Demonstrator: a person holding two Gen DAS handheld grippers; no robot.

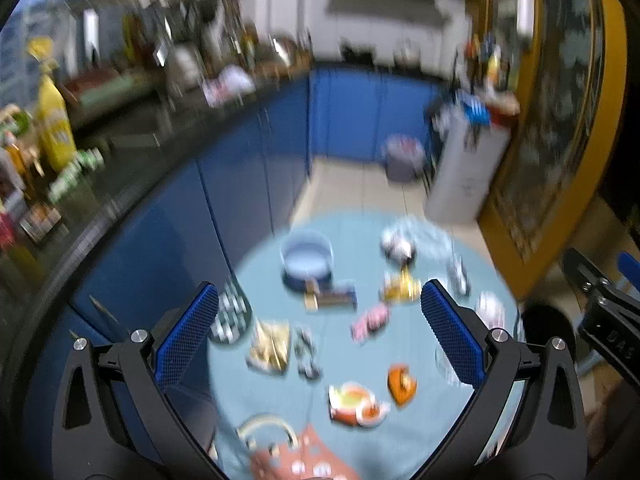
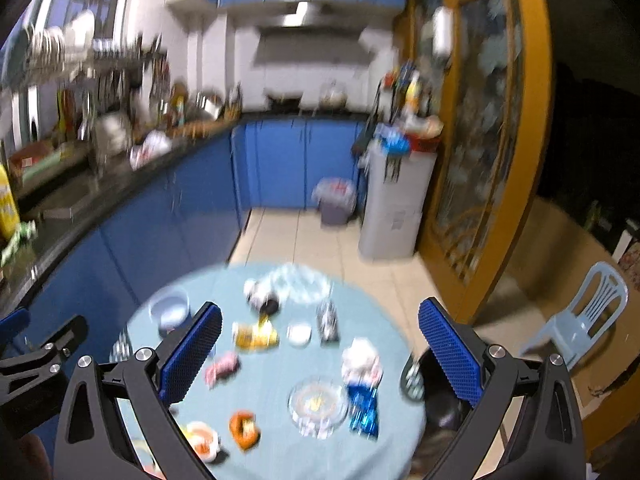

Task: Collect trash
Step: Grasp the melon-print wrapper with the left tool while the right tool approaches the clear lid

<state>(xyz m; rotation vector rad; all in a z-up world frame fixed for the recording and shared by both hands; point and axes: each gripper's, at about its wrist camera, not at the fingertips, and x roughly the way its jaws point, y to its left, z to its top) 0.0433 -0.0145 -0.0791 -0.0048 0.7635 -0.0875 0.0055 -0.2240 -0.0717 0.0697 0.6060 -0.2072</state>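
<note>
Blue counter: round counter (image 1: 432, 432) with trash all over it.
Left gripper (image 1: 320, 312): jaws wide open, holding nothing, above the trash.
Pink wrapper (image 1: 370, 320): small, could slip out.
Right gripper (image 2: 320, 328): jaws wide open, empty.
Glass dish (image 2: 318, 402): close by, could get bumped.

Blue cabinets (image 2: 280, 164), tiled floor (image 2: 304, 236)

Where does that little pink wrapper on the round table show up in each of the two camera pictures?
Left wrist view: the pink wrapper lies mid-table, between the open gripper's fingers, nearer the right one.
Right wrist view: the pink wrapper lies left of centre, beside the left finger.
Shared landmark: the orange wrapper, nearer the camera.
</note>
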